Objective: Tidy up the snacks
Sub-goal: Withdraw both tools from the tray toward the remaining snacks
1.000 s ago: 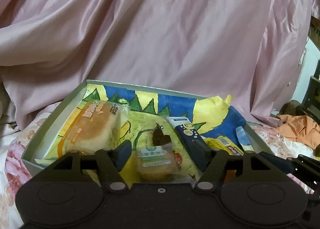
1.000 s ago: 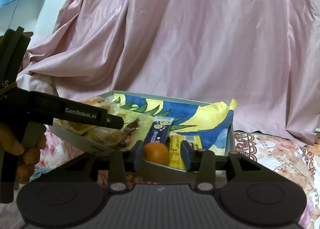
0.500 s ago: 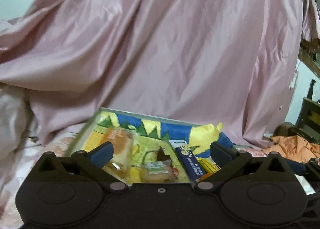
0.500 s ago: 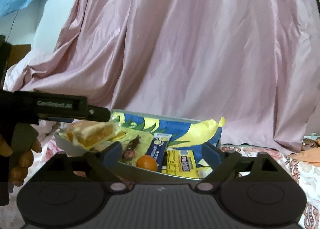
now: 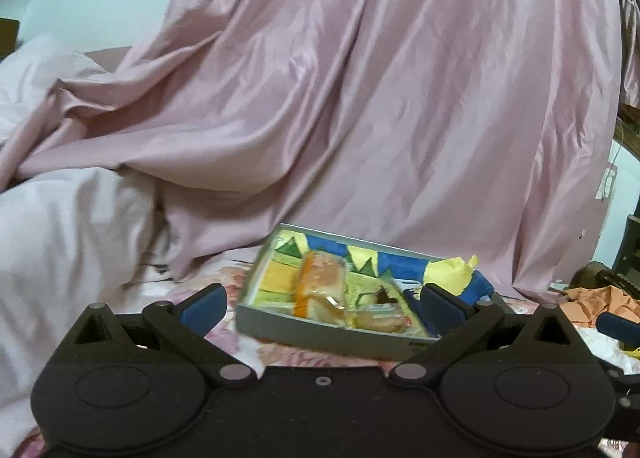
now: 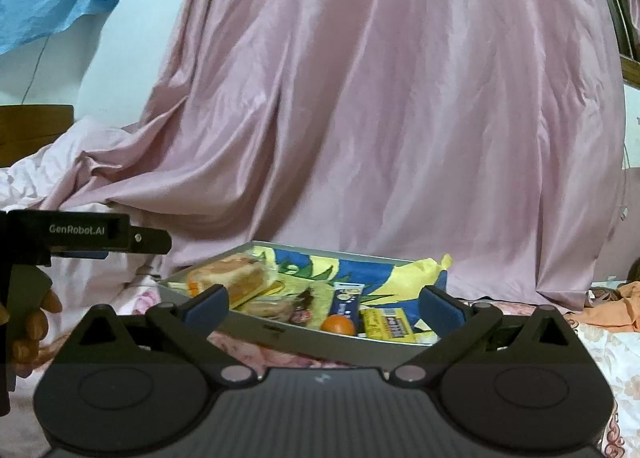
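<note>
A grey tray [image 5: 320, 332] lined with blue, yellow and green paper sits on the flowered bed. It holds a wrapped bread loaf [image 5: 320, 286], a small wrapped cake [image 5: 376, 320], a blue bar [image 6: 346, 298], an orange [image 6: 338, 325] and a yellow packet [image 6: 388, 324]. My left gripper [image 5: 322, 302] hangs open in front of the tray's near wall, with nothing between its fingers. My right gripper [image 6: 325, 301] is also short of the tray [image 6: 320, 346]; its jaws are opening and hold nothing. The left gripper's body [image 6: 108, 236] shows at the left of the right wrist view.
A pink satin sheet [image 5: 360, 98] hangs behind the tray. A white duvet [image 5: 60, 238] is bunched at the left and an orange cloth [image 5: 600, 302] lies at the right. A hand [image 6: 28, 322] grips the left tool's handle.
Both grippers opened wide and drew back and upward from the tray. The cake and the orange that sat between their jaws stay in the tray, now farther off.
</note>
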`<state>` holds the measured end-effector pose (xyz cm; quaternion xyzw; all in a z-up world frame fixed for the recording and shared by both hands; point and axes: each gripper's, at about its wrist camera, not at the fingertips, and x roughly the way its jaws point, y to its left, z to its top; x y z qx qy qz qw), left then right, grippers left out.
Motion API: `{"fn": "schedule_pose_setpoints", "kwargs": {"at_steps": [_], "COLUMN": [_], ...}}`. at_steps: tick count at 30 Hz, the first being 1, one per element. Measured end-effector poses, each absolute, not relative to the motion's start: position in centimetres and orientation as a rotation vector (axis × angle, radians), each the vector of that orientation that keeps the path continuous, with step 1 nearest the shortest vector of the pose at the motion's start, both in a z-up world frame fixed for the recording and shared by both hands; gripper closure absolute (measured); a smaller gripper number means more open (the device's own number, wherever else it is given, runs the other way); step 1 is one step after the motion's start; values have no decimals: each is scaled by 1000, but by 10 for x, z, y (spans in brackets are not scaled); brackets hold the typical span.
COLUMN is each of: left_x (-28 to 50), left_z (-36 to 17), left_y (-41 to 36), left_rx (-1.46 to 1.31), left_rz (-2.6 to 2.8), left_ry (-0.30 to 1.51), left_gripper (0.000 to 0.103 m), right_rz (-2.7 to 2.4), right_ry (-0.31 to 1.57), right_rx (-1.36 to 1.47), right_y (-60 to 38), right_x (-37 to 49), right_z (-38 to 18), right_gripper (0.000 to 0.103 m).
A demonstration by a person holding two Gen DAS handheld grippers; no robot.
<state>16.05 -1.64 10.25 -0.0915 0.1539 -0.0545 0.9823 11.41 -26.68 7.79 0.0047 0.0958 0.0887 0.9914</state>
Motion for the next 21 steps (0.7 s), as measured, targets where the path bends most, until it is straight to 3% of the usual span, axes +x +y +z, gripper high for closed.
{"fn": "schedule_pose_setpoints", "kwargs": {"at_steps": [13,21], "left_x": [93,60], "left_z": [86,62], "left_y": [29,51], "left_rx": [-179,-151], "left_rz": [-44,-2], "left_ry": [336,446], "left_gripper": [1,1], "right_rz": [210,258], "right_ry": [204,265], "right_rx": [-7,-42], "right_y": [-237,-212], "right_x": [66,41], "right_z": [81,65], "right_gripper": [0,0]}}
